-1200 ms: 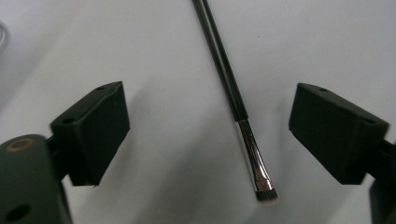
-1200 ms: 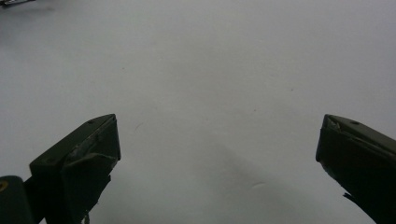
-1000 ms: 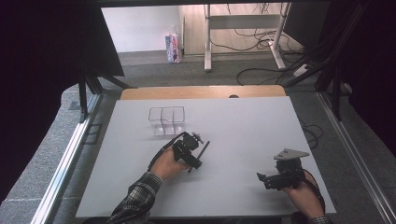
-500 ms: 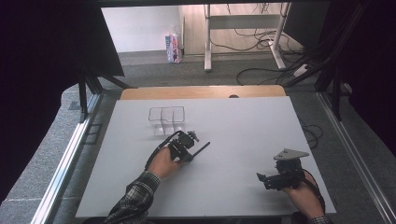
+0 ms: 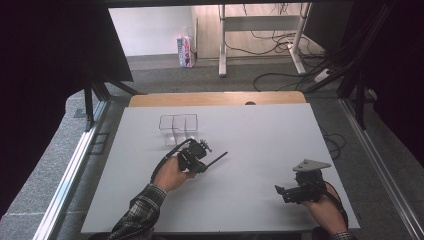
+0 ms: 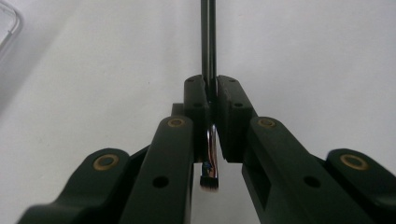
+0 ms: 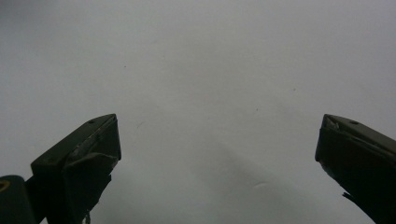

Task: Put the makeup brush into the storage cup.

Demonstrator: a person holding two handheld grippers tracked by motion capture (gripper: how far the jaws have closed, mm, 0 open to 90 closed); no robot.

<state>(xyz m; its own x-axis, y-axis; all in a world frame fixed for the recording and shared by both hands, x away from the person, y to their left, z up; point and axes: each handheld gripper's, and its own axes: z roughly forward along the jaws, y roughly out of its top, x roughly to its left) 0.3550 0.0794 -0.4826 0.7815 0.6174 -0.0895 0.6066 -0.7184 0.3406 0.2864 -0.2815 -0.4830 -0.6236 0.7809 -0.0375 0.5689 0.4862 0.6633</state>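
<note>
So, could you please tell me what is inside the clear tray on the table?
The clear tray looks empty: the white table shows through its compartments. The left tool in front of it is shut on a thin black brush; the tray's near edge is hard to make out.

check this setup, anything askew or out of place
Nothing looks spilled or damaged. The left gripper is shut on a thin black brush, which sticks out at a slant over the white table. The clear compartment tray sits square and looks empty. The right gripper is open, holding nothing.

Thin black brush (image 5: 216,159), clamped mid-handle, bristles rearward, angled above white table (image 5: 260,140).
</note>
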